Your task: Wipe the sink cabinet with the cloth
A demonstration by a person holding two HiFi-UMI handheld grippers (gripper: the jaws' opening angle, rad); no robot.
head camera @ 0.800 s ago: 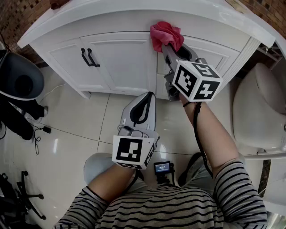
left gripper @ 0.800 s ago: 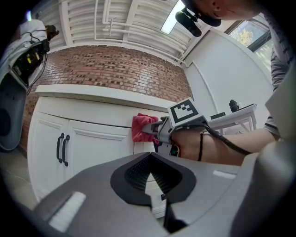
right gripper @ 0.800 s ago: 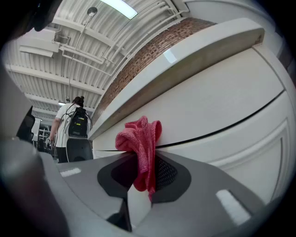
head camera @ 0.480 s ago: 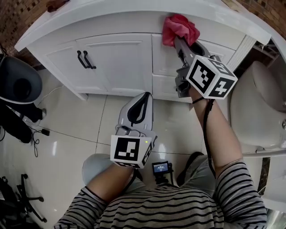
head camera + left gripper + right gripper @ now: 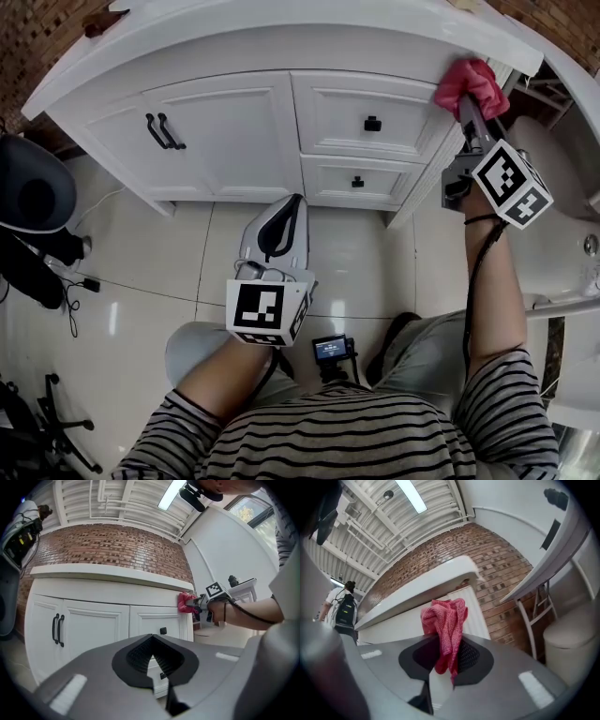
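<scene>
The right gripper (image 5: 466, 105) pinches the red cloth (image 5: 466, 82) tight. The cloth presses on the sink cabinet (image 5: 234, 122) at its top right corner, just under the counter edge. The left gripper (image 5: 286, 208) is closed on nothing, out in front of the cabinet, over open floor (image 5: 141, 281).
</scene>
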